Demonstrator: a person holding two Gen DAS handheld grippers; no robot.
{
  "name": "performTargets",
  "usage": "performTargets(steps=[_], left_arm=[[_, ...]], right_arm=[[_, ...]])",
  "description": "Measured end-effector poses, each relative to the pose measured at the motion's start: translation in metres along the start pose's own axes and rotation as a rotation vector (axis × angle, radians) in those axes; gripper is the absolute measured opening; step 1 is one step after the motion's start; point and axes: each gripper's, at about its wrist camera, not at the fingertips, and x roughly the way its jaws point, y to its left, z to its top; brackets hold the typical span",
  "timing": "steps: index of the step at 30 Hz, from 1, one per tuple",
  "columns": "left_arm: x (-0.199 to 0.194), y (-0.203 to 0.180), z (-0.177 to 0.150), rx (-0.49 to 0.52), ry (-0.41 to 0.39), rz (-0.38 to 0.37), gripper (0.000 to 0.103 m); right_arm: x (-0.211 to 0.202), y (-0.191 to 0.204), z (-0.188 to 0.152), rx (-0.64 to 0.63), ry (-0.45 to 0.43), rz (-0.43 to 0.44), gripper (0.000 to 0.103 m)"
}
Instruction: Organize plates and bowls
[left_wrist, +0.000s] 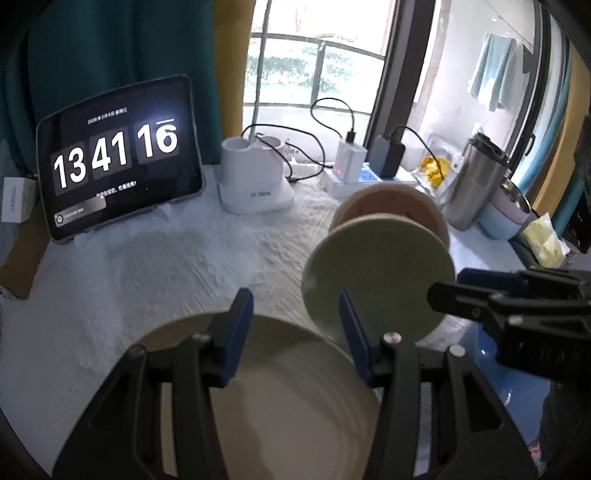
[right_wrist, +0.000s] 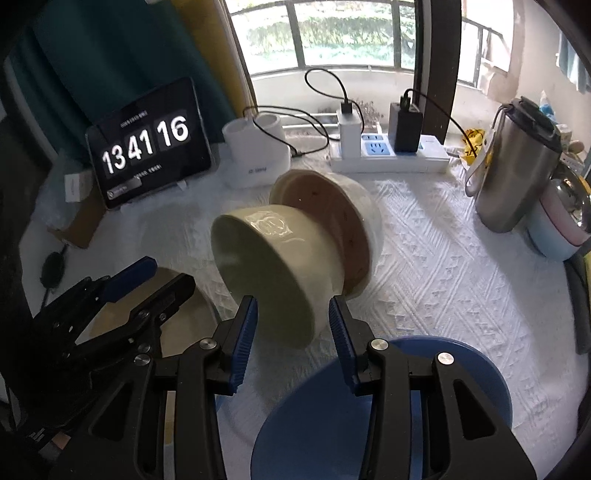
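A pale green bowl (right_wrist: 273, 266) lies on its side on the white cloth, its base nested into a pink-lined white bowl (right_wrist: 332, 221) that also lies on its side. My right gripper (right_wrist: 291, 317) is open, with its blue pads at either side of the green bowl's lower rim. A blue plate (right_wrist: 424, 384) lies under that gripper. My left gripper (left_wrist: 295, 314) is open above a cream plate (left_wrist: 288, 398). The green bowl (left_wrist: 376, 273) and the pink-lined bowl (left_wrist: 391, 203) show to its right. The right gripper (left_wrist: 443, 291) enters that view from the right.
A tablet clock (right_wrist: 147, 147), a white holder (right_wrist: 258, 151), a power strip with chargers (right_wrist: 388, 151), a steel flask (right_wrist: 513, 166) and stacked pastel bowls (right_wrist: 561, 225) line the back and right of the table (right_wrist: 461, 288). A small box (left_wrist: 14, 199) stands at the far left.
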Motion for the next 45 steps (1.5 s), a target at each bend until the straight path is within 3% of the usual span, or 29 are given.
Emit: performTargets(steps=[5, 15, 24, 29, 36, 45], left_arm=[[0.015, 0.003, 0.006, -0.037, 0.031, -0.022, 0.050], [0.049, 0.003, 0.011, -0.082, 0.094, -0.057, 0.050], [0.062, 0.005, 0.013, -0.105, 0.123, -0.050, 0.050], [0.064, -0.002, 0.013, -0.076, 0.129, -0.108, 0.049], [0.060, -0.002, 0.012, -0.060, 0.112, -0.100, 0.028], [0.047, -0.005, 0.009, -0.025, 0.076, -0.111, 0.027]], right_arm=[[0.018, -0.003, 0.006, 0.028, 0.052, -0.023, 0.042], [0.032, -0.016, 0.008, 0.093, 0.073, -0.028, 0.027], [0.032, -0.022, 0.010, 0.143, 0.048, -0.007, 0.027], [0.033, -0.017, 0.008, 0.111, 0.028, -0.031, 0.027], [0.033, -0.013, 0.007, 0.102, 0.008, -0.043, 0.024], [0.026, -0.020, 0.005, 0.151, -0.019, -0.040, 0.018]])
